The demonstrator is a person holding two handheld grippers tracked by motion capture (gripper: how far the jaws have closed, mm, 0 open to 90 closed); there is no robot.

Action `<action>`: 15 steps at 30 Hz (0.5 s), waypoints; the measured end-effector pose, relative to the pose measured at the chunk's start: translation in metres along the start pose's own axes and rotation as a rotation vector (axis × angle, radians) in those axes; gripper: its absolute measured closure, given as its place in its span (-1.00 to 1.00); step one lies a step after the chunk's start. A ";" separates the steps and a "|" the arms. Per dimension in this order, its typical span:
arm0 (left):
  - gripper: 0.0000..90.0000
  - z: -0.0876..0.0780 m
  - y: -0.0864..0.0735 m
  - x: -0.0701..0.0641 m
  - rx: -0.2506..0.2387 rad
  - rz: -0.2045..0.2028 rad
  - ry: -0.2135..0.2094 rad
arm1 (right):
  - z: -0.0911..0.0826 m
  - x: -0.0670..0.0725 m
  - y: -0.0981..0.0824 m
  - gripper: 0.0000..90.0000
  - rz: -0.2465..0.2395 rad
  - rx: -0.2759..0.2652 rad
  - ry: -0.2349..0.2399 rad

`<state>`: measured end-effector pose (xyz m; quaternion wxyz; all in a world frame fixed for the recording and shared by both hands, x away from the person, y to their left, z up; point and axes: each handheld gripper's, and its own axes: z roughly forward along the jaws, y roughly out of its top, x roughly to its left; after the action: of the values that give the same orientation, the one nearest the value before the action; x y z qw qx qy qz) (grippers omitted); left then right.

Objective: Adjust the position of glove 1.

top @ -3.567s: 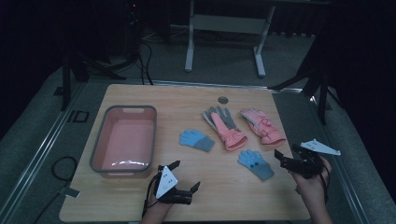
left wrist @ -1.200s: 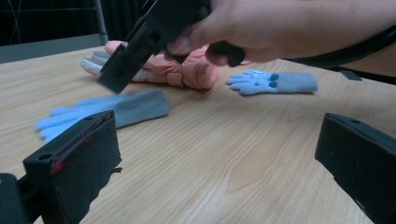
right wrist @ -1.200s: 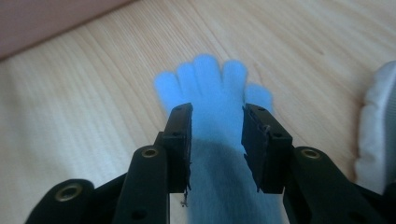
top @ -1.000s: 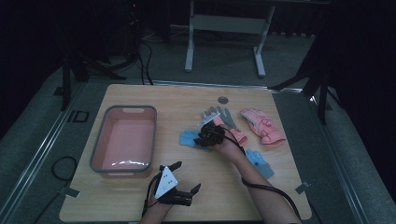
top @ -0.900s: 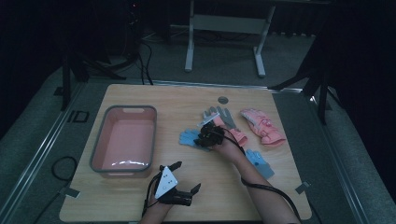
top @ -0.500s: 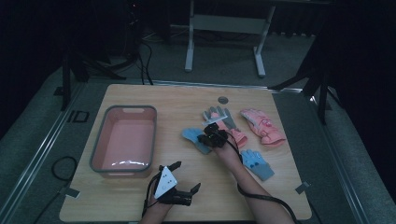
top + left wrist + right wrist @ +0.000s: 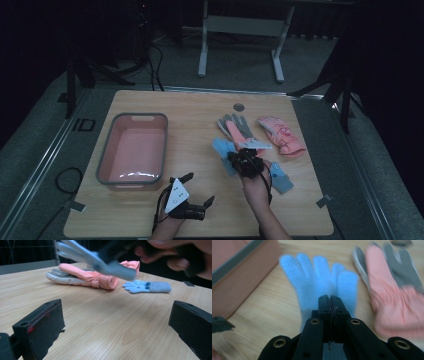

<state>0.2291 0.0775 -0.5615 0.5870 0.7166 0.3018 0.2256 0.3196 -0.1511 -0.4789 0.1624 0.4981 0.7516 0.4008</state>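
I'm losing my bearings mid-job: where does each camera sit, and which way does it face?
High view: above the person's side, looking forward and down at the table; both forearms show.
Left gripper view: low on the left gripper, facing the pink gloves; open jaws show.
Right gripper view: on the right gripper, jaws shut on the blue glove.
All three share that glove.

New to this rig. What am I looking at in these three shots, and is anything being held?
No robot: a person holds a two-jaw gripper in each hand. One camera looks down from above the wooden table; one rides on each gripper.

On the table: a pink bin, two pink-and-grey gloves and a blue glove.

The right gripper is shut on another blue glove, lifted in the left gripper view. The left gripper is open, holding nothing.
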 end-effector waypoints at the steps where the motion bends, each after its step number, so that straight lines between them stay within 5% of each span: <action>1: -1.00 0.000 0.000 0.000 0.000 0.001 0.001 | -0.002 -0.001 -0.006 0.96 0.038 -0.004 -0.001; 9: -1.00 0.001 0.000 -0.001 0.001 0.012 -0.001 | -0.002 -0.003 -0.046 0.96 0.220 -0.006 -0.097; 11: -1.00 0.000 0.000 -0.001 0.001 0.015 -0.004 | 0.001 -0.004 -0.051 0.96 0.222 -0.012 -0.128; 15: -1.00 0.001 0.000 -0.002 0.003 0.017 -0.009 | 0.024 -0.013 -0.069 0.94 0.274 0.072 -0.113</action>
<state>0.2284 0.0758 -0.5614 0.5852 0.7211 0.2933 0.2268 0.2982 -0.1644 -0.5488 0.1304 0.6232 0.6801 0.3634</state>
